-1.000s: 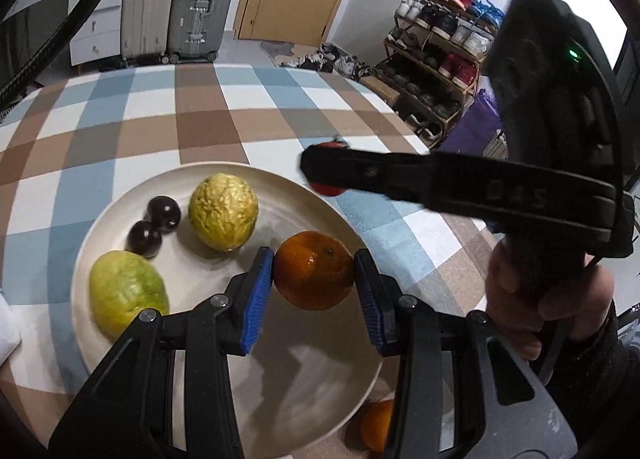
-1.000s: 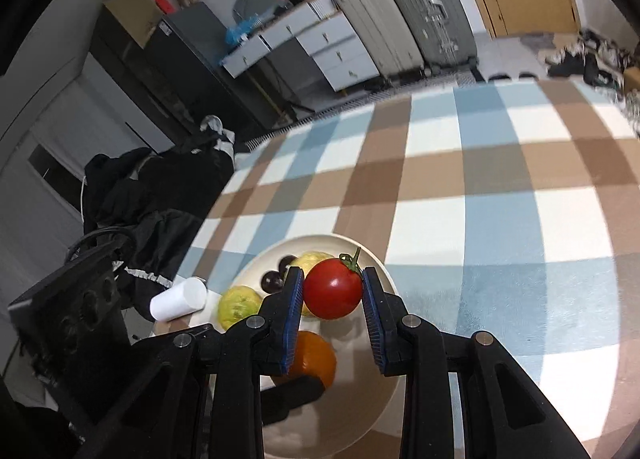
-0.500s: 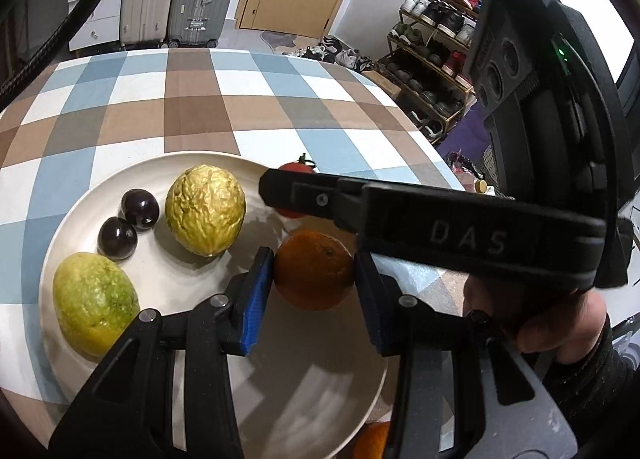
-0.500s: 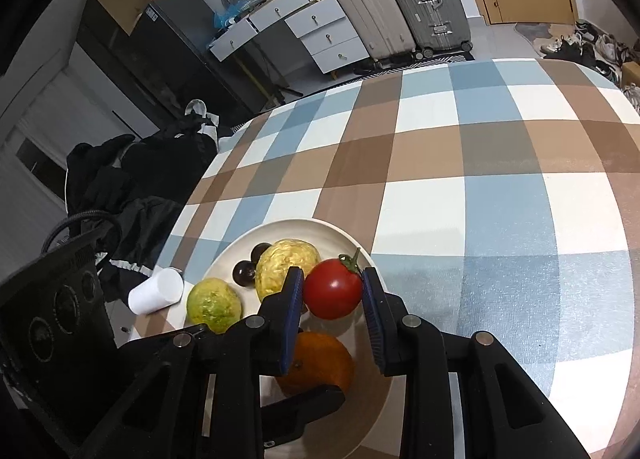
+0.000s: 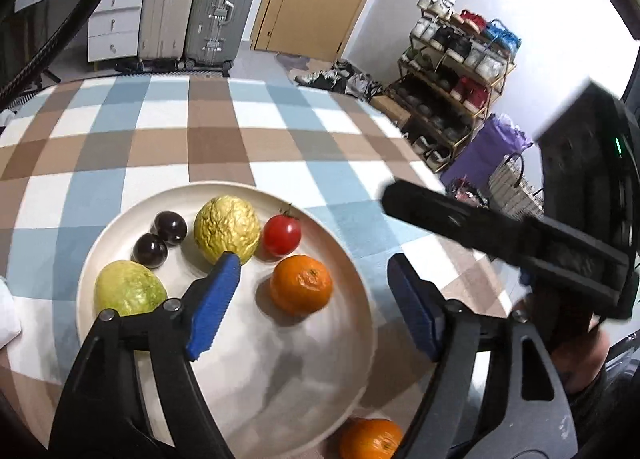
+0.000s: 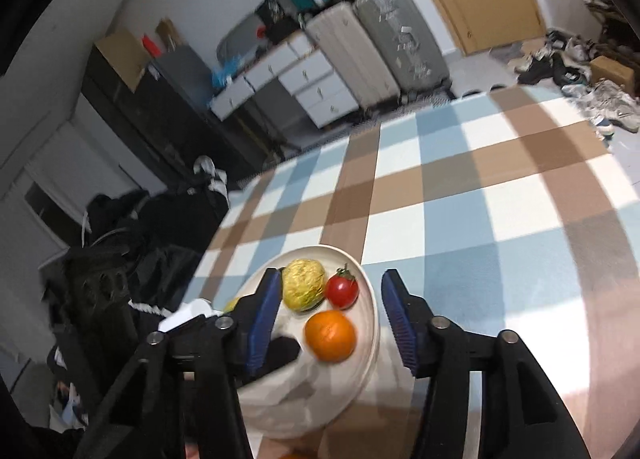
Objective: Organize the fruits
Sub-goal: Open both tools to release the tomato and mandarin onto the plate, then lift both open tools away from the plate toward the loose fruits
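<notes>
Resting loose on the plate (image 5: 352, 371), orange (image 5: 301, 284) beside tomato (image 5: 281, 234).

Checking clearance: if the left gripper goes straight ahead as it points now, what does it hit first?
Probably the orange on the plate: it lies between the open left gripper's fingers, just ahead. Depth is unclear; the tomato sits behind it.

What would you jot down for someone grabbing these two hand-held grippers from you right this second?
Left gripper: fingers open, empty, over the plate.
Right gripper: fingers open, empty, over the plate's near side.
On the plate: tomato, orange, wrinkled yellow fruit, green-yellow fruit, two dark round fruits.
Done: those six sit on the plate.
Left: a second orange lies on the tablecloth by the plate's near rim; probably it goes on next.
</notes>
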A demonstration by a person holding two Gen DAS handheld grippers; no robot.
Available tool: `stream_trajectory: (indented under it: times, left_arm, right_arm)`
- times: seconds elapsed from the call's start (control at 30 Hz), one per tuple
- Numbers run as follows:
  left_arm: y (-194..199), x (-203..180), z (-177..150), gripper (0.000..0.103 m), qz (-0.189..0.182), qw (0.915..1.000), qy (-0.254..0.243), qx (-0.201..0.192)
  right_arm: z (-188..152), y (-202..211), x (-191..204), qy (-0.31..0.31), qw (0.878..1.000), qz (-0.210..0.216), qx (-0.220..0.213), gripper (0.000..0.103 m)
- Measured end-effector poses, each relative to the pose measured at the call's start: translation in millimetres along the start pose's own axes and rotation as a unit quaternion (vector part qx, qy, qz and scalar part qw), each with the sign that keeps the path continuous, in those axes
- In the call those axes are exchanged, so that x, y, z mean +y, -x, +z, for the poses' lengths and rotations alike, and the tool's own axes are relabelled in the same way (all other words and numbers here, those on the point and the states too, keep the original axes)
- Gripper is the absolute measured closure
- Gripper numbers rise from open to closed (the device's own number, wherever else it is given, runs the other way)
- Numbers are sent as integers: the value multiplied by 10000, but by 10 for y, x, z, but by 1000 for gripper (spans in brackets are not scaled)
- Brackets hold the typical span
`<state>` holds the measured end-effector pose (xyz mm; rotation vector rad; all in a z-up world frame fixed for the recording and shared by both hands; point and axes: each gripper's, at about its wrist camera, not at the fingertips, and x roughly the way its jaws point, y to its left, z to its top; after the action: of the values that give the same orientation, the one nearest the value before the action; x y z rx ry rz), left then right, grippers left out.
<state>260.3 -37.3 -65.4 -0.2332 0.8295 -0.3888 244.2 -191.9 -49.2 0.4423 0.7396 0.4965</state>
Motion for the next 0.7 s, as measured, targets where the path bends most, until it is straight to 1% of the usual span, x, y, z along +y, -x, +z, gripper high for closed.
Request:
stream_trajectory:
  times: [0.03,0.07,0.17,0.2,0.23,0.33,0.4,0.47,0.5,0.57,0.7]
  left_arm:
    - [77,-37,-6,22,89,9999,-72,-101]
    - [141,-64,-15,22,141,9997,-118,-167]
    - [358,-158,-66,21,198,9993,-215,-236]
    - [446,-194,-94,21,231,9991,-242,-266]
    - [517,-228,-114,20,270,9988,-273,-297]
    - [769,-369,-192,16,335,9975,-409,-467]
    - [930,-455,-249,12,403,9963,-468,-594]
    - [1080,-531,-314,3,419,9954,-516,-692]
    - [1158,-575,-351,2,421,9948,-544,-753]
    - [1313,-652,-439,1,433,9935,-620,-856]
    - [1522,-733,-650,1,566,9930,-582,-862]
  right_arm:
    - [-61,109,27,13,9999,-6,-101,44]
    - [-123,217,62,49,9998,-32,-181,41]
    - [-280,543,168,259,9986,-101,-461,30]
    - [-326,652,197,308,9977,-152,-578,23]
    - [-369,757,221,329,9968,-176,-709,18]
    - [-502,1081,302,312,9935,-91,-1095,13]
    - [-600,1270,379,347,9902,-156,-1347,5]
    - [-711,1446,477,464,9855,-240,-1613,3]
    - [-756,1510,514,510,9841,-237,-1687,2]
    - [-868,1633,598,575,9818,-220,-1798,1]
    - [-1098,1795,700,599,9775,-328,-1997,0]
